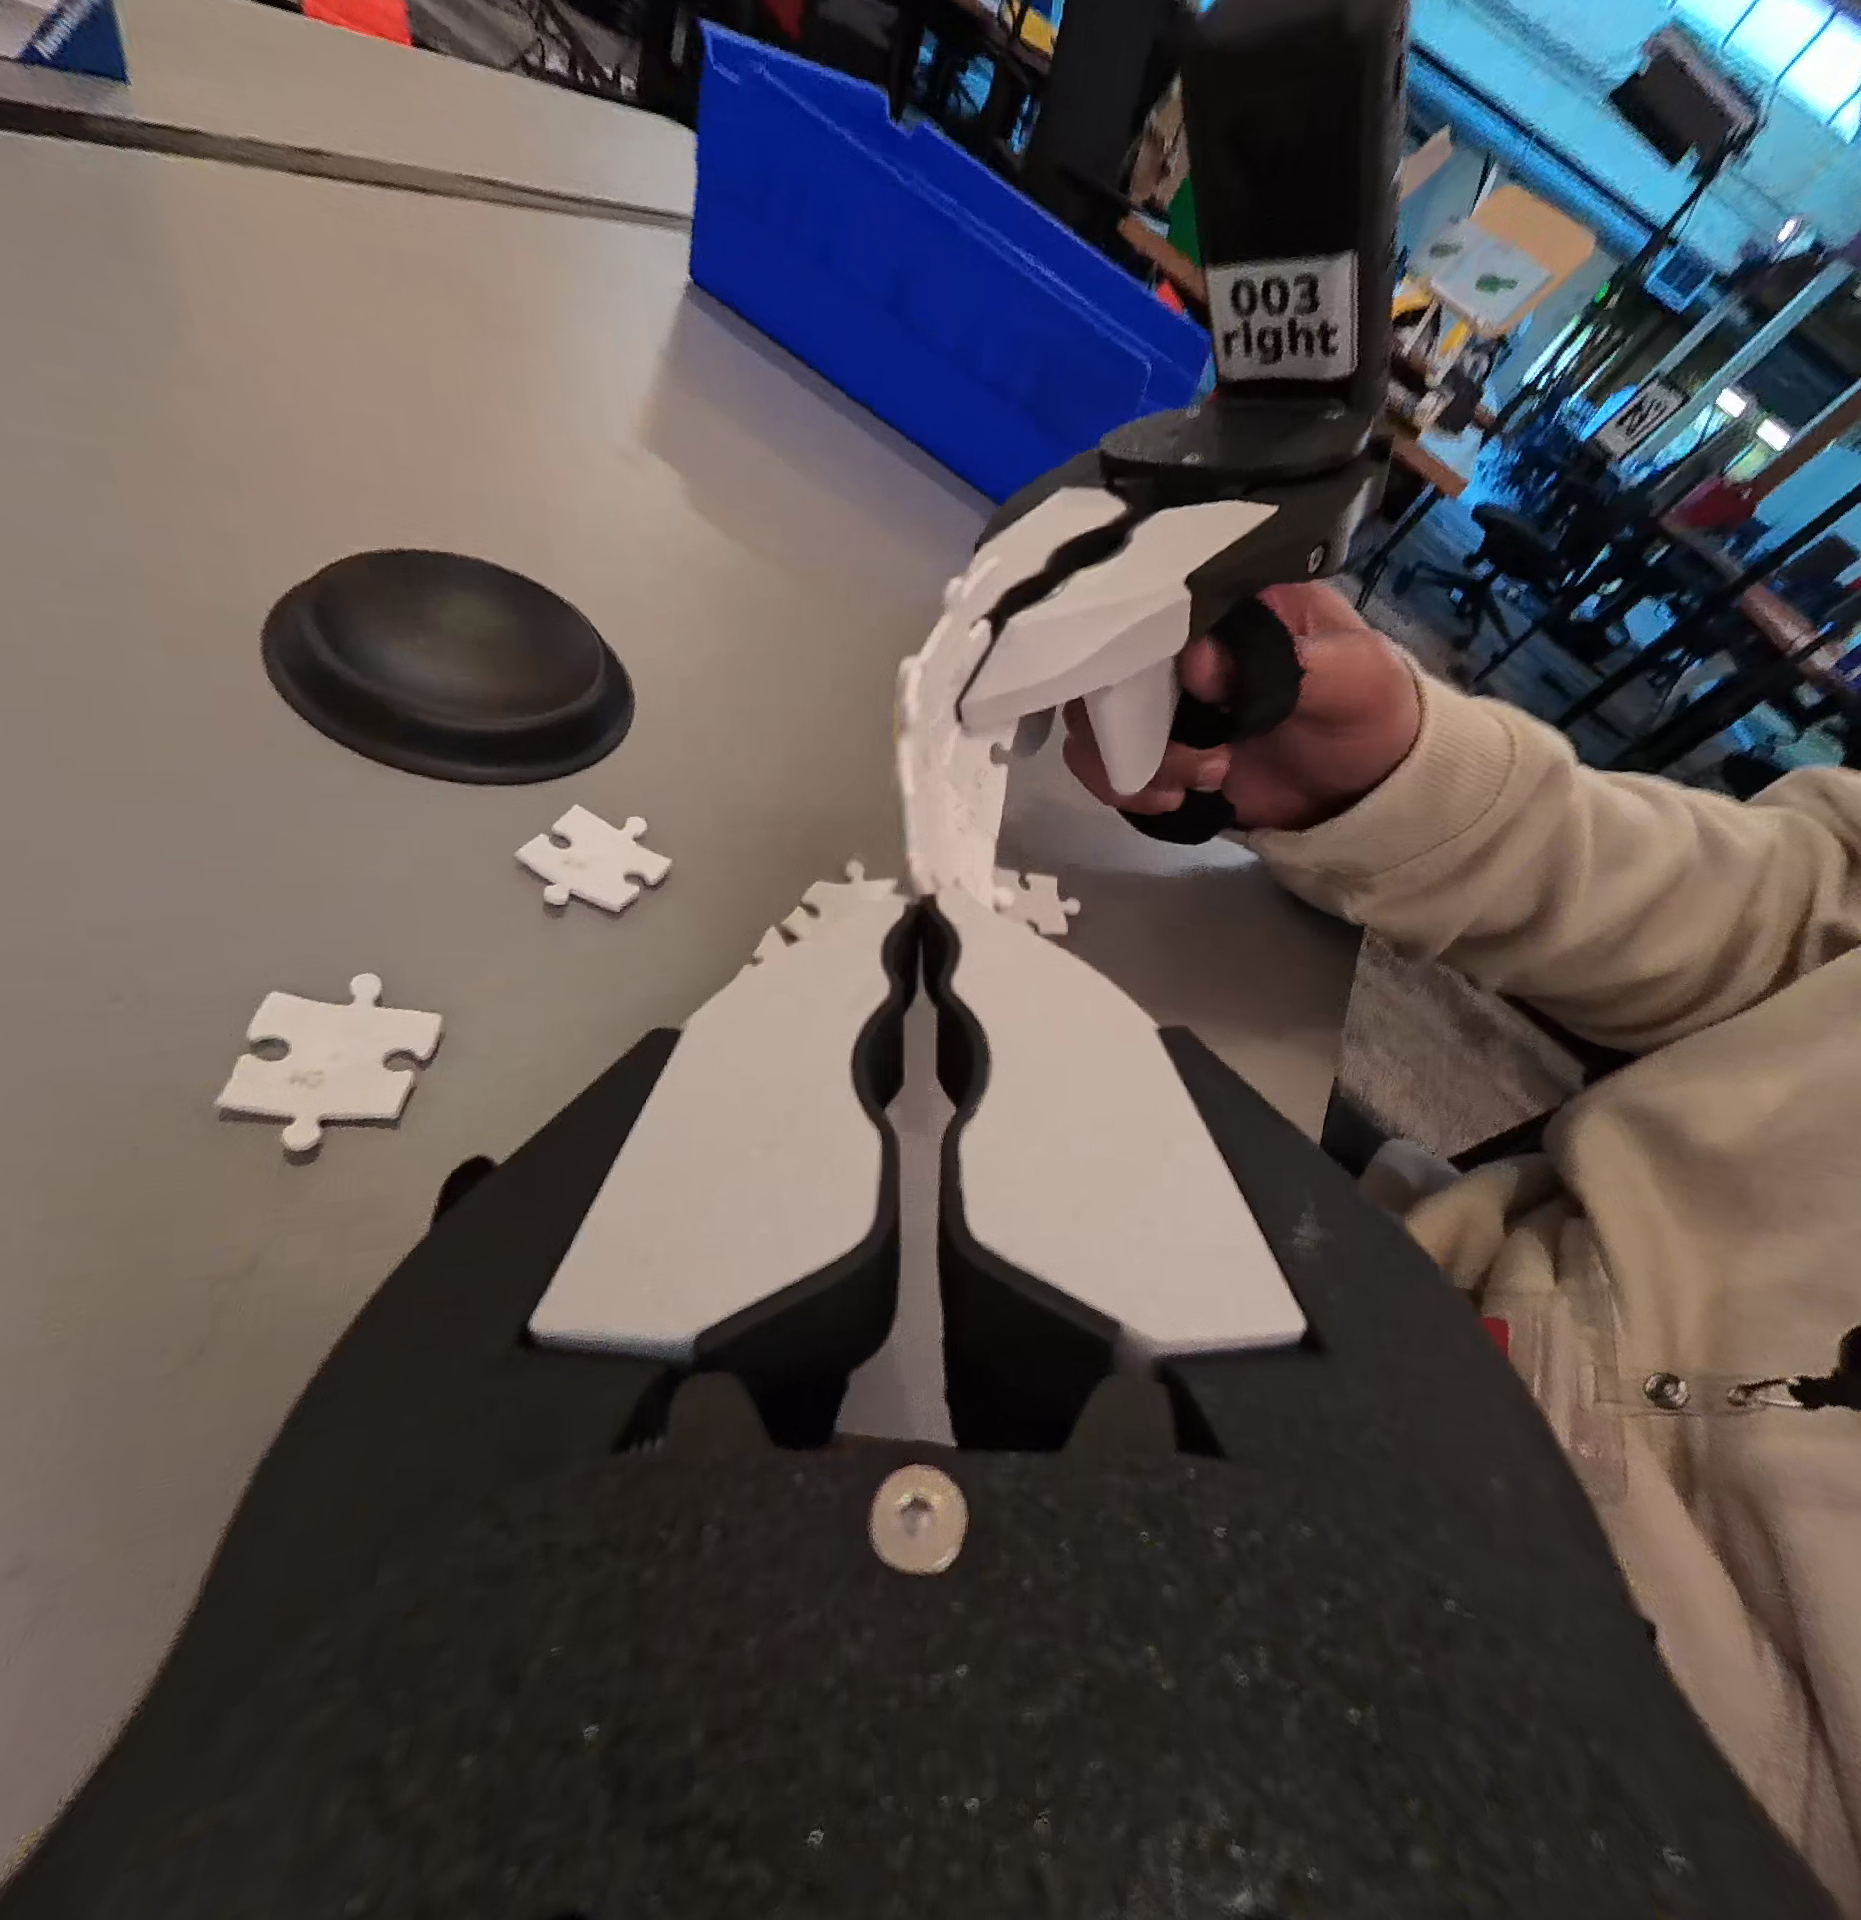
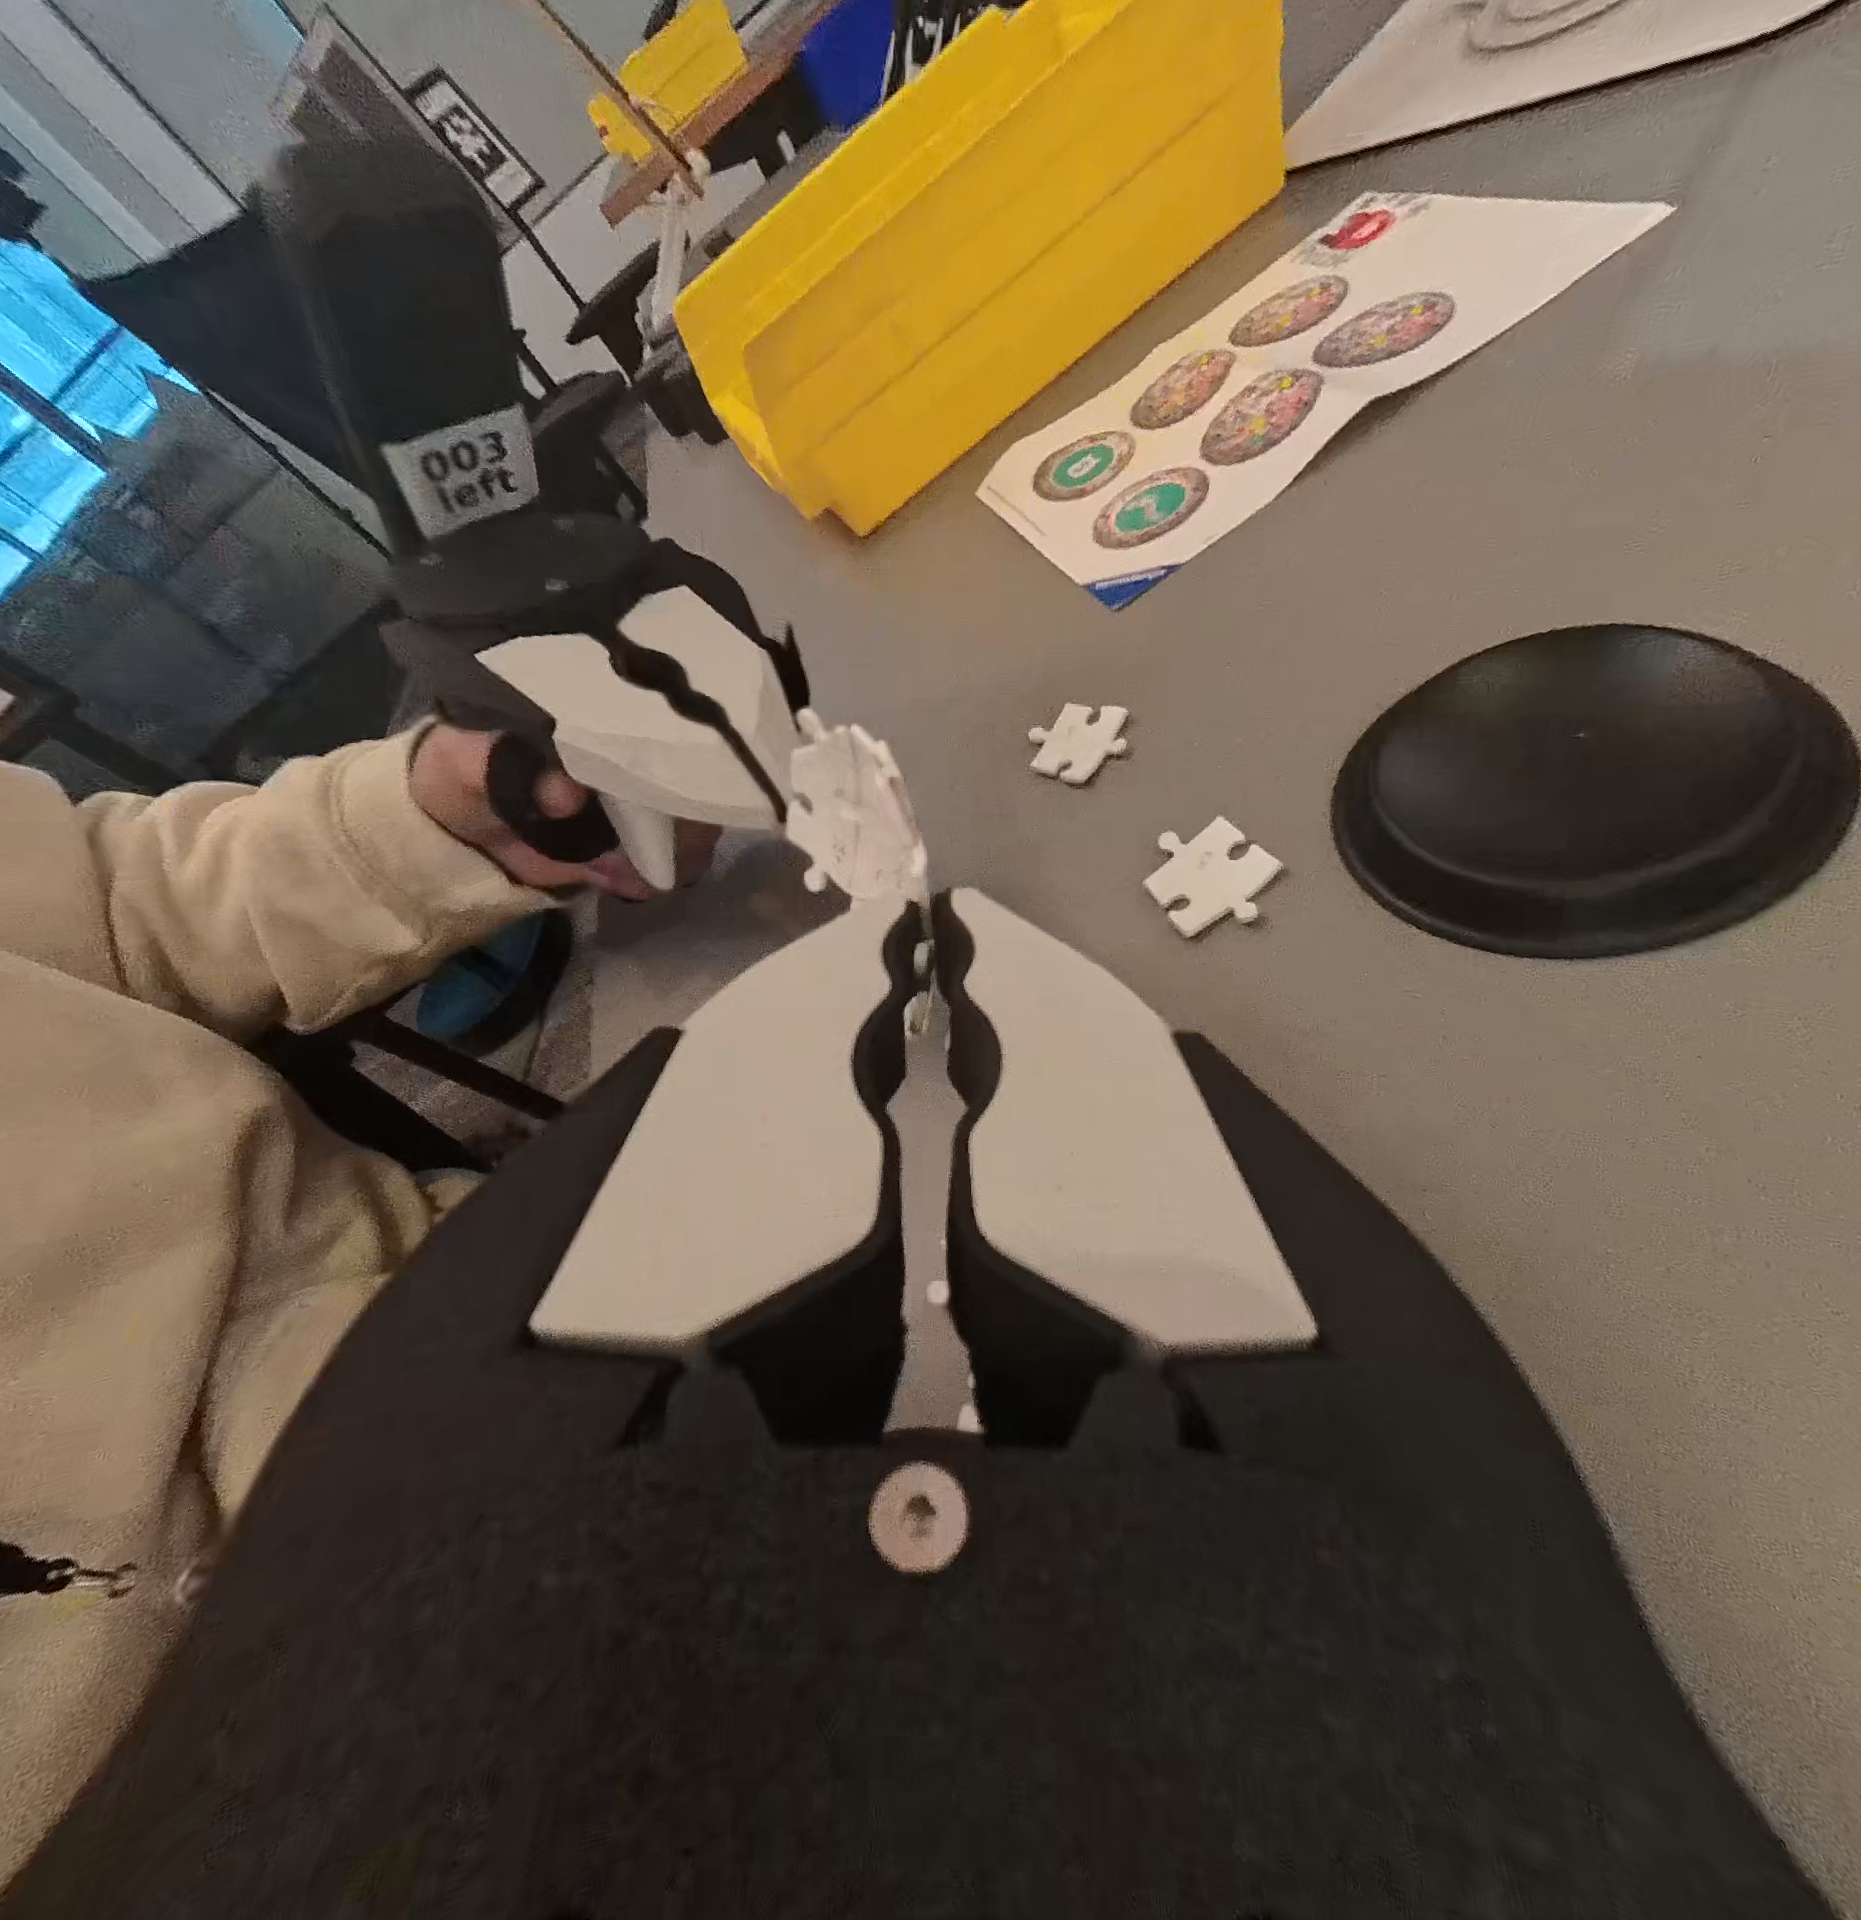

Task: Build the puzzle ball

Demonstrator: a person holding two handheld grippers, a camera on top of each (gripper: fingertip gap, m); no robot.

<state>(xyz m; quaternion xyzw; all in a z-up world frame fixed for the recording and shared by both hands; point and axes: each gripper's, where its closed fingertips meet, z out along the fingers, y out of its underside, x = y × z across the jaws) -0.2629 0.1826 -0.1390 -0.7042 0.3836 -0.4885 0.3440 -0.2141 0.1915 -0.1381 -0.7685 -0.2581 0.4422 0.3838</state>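
A curved strip of joined white puzzle pieces (image 1: 947, 774) is held in the air between both grippers. My left gripper (image 1: 921, 914) is shut on its lower end. My right gripper (image 1: 983, 649) is shut on its upper end. In the right wrist view the strip (image 2: 858, 821) sits just past my right gripper (image 2: 926, 914), with my left gripper (image 2: 786, 816) clamped on its left side. Two loose white pieces (image 1: 593, 857) (image 1: 328, 1060) lie on the grey table, and also show in the right wrist view (image 2: 1080, 743) (image 2: 1212, 873).
A black domed stand (image 1: 443, 665) (image 2: 1596, 790) sits on the table beyond the loose pieces. A blue bin (image 1: 905, 281) and a yellow bin (image 2: 988, 291) stand farther back. A printed instruction sheet (image 2: 1300, 384) lies by the yellow bin. The person's beige sleeves are close by. Across from one pair of fingers to the other is roughly 6 centimetres.
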